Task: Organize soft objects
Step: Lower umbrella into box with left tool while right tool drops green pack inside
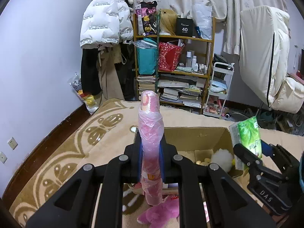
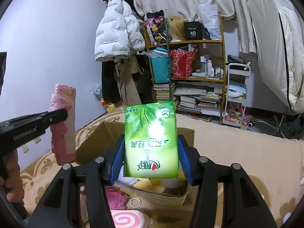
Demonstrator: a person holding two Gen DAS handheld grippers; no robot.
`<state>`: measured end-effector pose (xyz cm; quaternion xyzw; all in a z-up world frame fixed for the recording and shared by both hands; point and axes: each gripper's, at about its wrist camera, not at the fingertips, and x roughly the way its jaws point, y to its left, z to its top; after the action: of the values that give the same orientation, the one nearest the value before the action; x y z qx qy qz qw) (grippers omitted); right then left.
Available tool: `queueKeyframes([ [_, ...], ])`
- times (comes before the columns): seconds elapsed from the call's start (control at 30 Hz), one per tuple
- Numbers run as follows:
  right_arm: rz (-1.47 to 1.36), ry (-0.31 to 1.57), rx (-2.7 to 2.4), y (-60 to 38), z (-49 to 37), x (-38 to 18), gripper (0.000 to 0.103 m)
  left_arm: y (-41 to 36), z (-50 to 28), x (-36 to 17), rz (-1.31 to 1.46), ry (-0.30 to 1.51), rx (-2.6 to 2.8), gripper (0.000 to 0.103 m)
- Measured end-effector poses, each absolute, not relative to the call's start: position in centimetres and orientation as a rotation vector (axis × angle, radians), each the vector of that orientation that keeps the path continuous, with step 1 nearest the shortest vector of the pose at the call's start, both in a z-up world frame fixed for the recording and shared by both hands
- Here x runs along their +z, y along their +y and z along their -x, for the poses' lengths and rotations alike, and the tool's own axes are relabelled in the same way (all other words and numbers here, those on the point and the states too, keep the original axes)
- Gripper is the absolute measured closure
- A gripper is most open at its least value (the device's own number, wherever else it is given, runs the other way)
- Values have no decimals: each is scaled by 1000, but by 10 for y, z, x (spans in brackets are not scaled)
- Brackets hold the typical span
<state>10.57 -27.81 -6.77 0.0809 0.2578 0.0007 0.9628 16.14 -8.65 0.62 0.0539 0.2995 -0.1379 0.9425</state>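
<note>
**Desk:** What does each gripper have?

**Photographer:** The left gripper (image 1: 151, 159) is clamped on a pink plastic-wrapped pack (image 1: 151, 138), which stands upright between its fingers and runs from 12 o'clock down to 6 o'clock in the left wrist view. The right gripper (image 2: 151, 157) is closed on a green tissue pack (image 2: 151, 140), its blue pads (image 2: 118, 159) pressing both side edges. Both packs are held above an open cardboard box (image 2: 91, 142) on a beige patterned blanket (image 1: 106, 131).

**Desk:** Any readable writing?

**Photographer:** The left gripper's body, seen at 9 o'clock from the right wrist, reads "GenRobot.AI". The right gripper's body (image 1: 266, 172), at 4 o'clock in the left wrist view, shows "DAS". A black box (image 1: 184, 27) on the shelf (image 1: 207, 76) at 12 o'clock carries "40". The white puffer jacket (image 1: 103, 17) is printed with "The only leading fashion art". The green pack's characters appear upside down; I can't read them reliably.

**Desk:** What does one view add?

**Photographer:** The right wrist alone shows a pink-swirl cushion (image 2: 127, 219) at 6 o'clock, a key ring (image 2: 135, 202) beside it, and the bare hand (image 2: 11, 176) gripping the left tool. The left wrist shows a white fluffy toy (image 1: 222, 158) inside the box and a pink plush (image 1: 161, 211) at 6 o'clock.
</note>
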Motion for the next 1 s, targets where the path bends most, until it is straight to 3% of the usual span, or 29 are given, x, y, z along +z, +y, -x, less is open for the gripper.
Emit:
queueKeyframes([
  [1.0, -212, 613, 17, -282, -132, -107, 46, -87, -195, -39, -78, 767, -286, 83],
])
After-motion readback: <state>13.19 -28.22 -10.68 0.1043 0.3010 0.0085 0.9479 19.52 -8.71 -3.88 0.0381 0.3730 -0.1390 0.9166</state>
